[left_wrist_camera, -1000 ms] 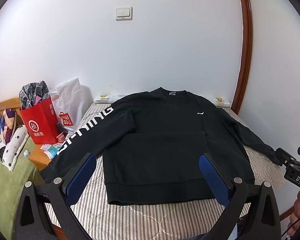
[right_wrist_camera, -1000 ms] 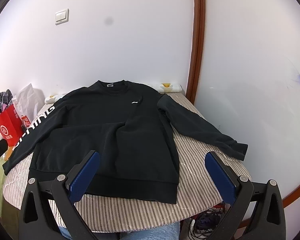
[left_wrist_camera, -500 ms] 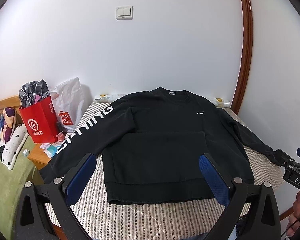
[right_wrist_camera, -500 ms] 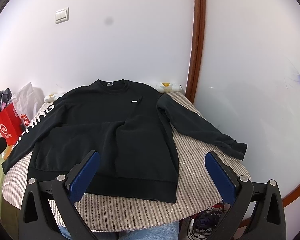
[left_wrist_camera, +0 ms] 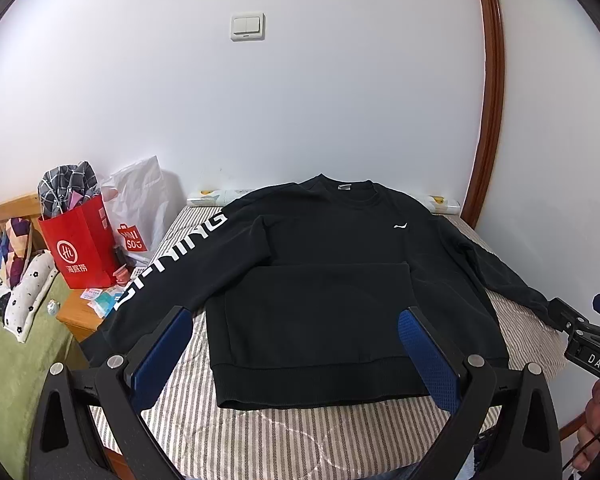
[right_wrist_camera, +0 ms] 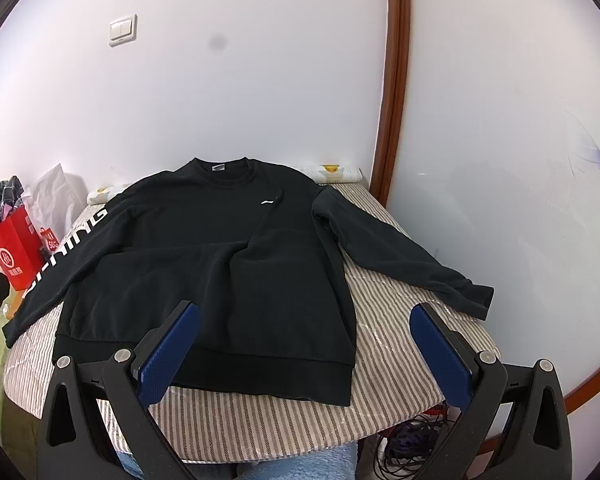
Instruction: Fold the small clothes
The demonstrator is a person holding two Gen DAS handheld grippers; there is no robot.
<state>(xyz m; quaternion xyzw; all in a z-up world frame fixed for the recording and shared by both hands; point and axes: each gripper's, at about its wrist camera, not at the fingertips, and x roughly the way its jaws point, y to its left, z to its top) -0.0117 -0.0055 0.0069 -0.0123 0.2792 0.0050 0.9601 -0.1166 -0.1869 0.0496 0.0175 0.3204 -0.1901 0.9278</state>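
A black sweatshirt (left_wrist_camera: 332,280) lies flat, front up, on a striped table (left_wrist_camera: 292,432), with both sleeves spread out. Its left sleeve carries white lettering (left_wrist_camera: 172,260). It also shows in the right wrist view (right_wrist_camera: 220,272), where its plain sleeve (right_wrist_camera: 404,256) reaches toward the right wall. My left gripper (left_wrist_camera: 296,356) is open and empty, held above the sweatshirt's hem. My right gripper (right_wrist_camera: 304,352) is open and empty, above the hem's right corner; it also shows at the right edge of the left wrist view (left_wrist_camera: 584,336).
A red paper bag (left_wrist_camera: 80,244) and a white plastic bag (left_wrist_camera: 140,208) stand on a wooden nightstand (left_wrist_camera: 80,312) left of the table. A green bed with pillows (left_wrist_camera: 16,292) lies further left. White walls close the back and right. Cables (right_wrist_camera: 412,444) lie below the table's front edge.
Both grippers have drifted very slightly; the sweatshirt has not moved and both stay open.
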